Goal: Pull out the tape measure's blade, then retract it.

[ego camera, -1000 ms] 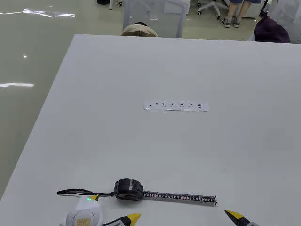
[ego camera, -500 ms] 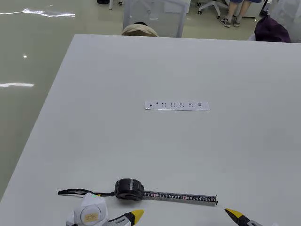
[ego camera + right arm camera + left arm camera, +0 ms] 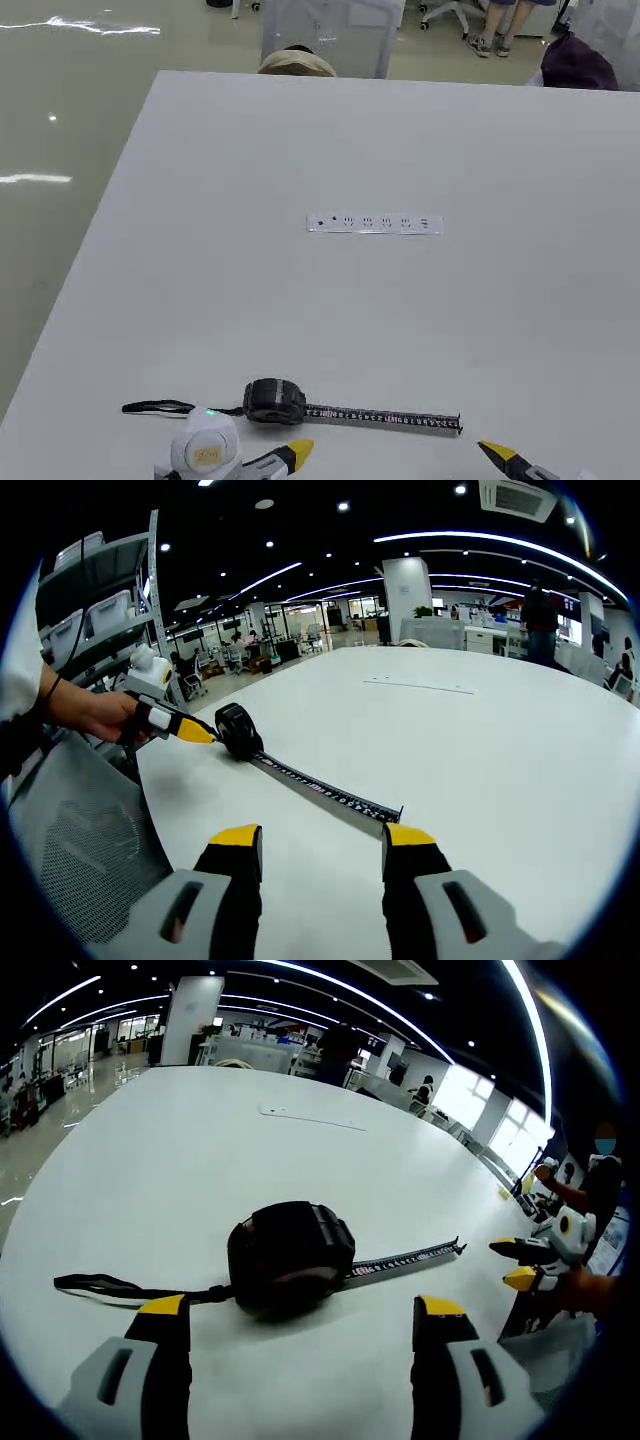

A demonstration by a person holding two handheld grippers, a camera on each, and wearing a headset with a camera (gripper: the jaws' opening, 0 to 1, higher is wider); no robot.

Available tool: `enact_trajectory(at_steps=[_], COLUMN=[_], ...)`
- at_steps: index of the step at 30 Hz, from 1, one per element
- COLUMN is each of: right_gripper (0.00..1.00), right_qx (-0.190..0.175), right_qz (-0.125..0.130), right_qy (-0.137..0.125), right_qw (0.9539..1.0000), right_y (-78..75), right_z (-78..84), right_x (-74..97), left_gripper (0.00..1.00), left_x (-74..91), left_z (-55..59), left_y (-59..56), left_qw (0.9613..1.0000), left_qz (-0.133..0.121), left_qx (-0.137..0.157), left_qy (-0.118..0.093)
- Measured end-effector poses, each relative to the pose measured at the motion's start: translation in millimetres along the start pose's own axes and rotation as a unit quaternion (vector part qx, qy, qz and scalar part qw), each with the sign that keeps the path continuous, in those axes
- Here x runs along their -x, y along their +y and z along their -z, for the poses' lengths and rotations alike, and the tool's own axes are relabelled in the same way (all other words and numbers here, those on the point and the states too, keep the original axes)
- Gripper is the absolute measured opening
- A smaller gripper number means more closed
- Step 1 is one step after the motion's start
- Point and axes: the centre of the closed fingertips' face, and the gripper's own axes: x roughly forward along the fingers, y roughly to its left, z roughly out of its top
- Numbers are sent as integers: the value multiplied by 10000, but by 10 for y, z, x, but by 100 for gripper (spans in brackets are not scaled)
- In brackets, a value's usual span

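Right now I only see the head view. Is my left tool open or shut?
Observer: Open. In the left gripper view, the left tool has its jaws wide apart, and the tape measure sits just ahead of them.
Operator: And my right one?
Observer: The right tool is open too. The blade ends just ahead of its jaws, not gripped.

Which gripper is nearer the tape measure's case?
Left. The left gripper sits open just short of the case; the right gripper, also open, is beyond the tip of the blade.
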Motion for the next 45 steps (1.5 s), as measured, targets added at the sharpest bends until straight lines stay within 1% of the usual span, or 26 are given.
enact_trajectory(at_steps=[5,7,9,12,15,18,21,23,27,31,37,39,43,45], right_gripper=[48,48,48,48,48,48,48,48,47,47,47,47,46,46], right_qx=[6,8,17,63,72,89,104,84,78,72,64,38,49,27], right_qz=[-11,-11,-14,-43,-63,-108,-141,-146,-153,-156,-126,-119,-128,-109], right_qy=[20,28,44,68,77,84,97,73,66,51,37,6,27,21], right_qw=[10000,10000,10000,9999,9999,9999,9998,9998,9998,9998,9999,9999,9999,9999], right_y=[-3,-19,-16,-14,-11,-7,-7,-10,-15,-37,-71,-77,-92,-102], right_z=[14,33,36,50,54,60,63,54,55,51,22,5,26,20], right_x=[-4,-5,-2,0,5,5,5,12,19,23,37,41,43,48], left_gripper=[92,92,92,93,93,92,92,92,91,90,89,88,88,87], left_x=[-42,-52,-59,-75,-87,-111,-120,-133,-188,-209,-237,-255,-270,-278], left_z=[-11,-18,-29,-33,-39,-48,-77,-98,-95,-97,-107,-112,-108,-108], left_y=[-38,-26,-27,-32,-31,-39,-24,-29,-47,-66,-59,-59,-63,-70], left_qw=[10000,9999,9999,9999,9997,9997,9993,9991,9990,9988,9986,9987,9982,9983], left_qz=[-46,-83,-89,-135,-167,-204,-277,-287,-280,-284,-298,-306,-303,-296], left_qx=[-34,92,128,68,154,129,228,240,323,370,425,394,507,497], left_qy=[4,-15,-44,-50,-77,-82,-145,-173,-139,-124,-120,-117,-122,-114])
